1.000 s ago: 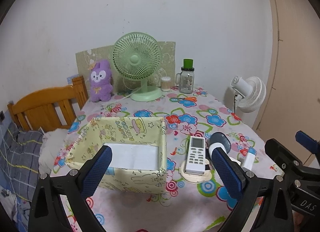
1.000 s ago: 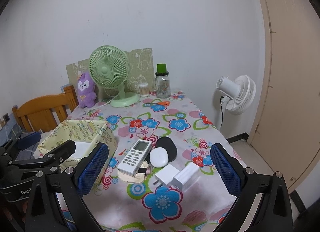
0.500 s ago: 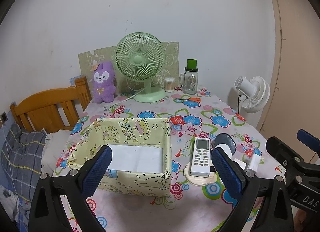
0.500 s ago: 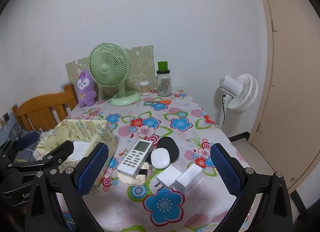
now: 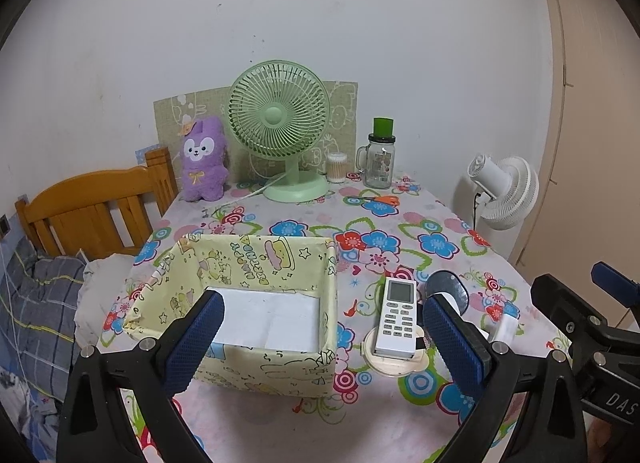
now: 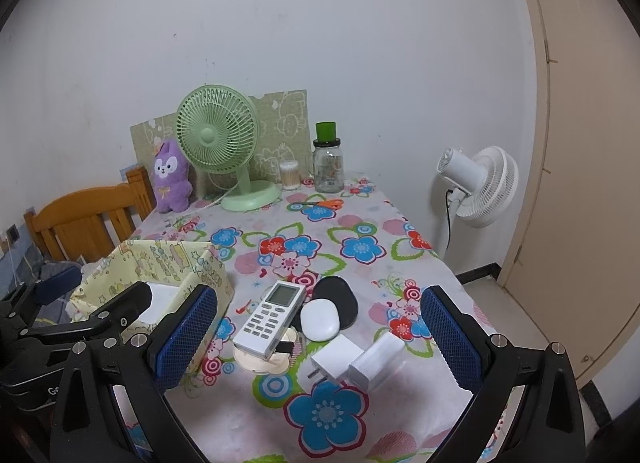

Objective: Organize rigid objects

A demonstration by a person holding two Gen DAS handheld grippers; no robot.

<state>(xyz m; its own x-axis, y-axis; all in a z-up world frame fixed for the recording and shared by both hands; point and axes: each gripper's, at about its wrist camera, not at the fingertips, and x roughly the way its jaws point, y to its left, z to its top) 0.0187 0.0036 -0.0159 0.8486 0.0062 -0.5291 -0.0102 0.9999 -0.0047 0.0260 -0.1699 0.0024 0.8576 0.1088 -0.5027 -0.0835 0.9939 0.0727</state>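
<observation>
Left wrist view: hovering wide-jawed and empty, left gripper (image 5: 320, 339) above the yellow box (image 5: 240, 259) near the table's (image 5: 440, 223) front-left edge. Holding nothing yet; likely starting, picking first.

Right wrist view: gaping empty, right gripper (image 6: 316, 331) over the remote (image 6: 270, 317) near the front edge, lying flat, long axis pointing toward the far-right corner, resting on a round coaster (image 6: 260, 361), touching the white case (image 6: 320, 319). Next, probably lowering, straddling its narrow width.
</observation>
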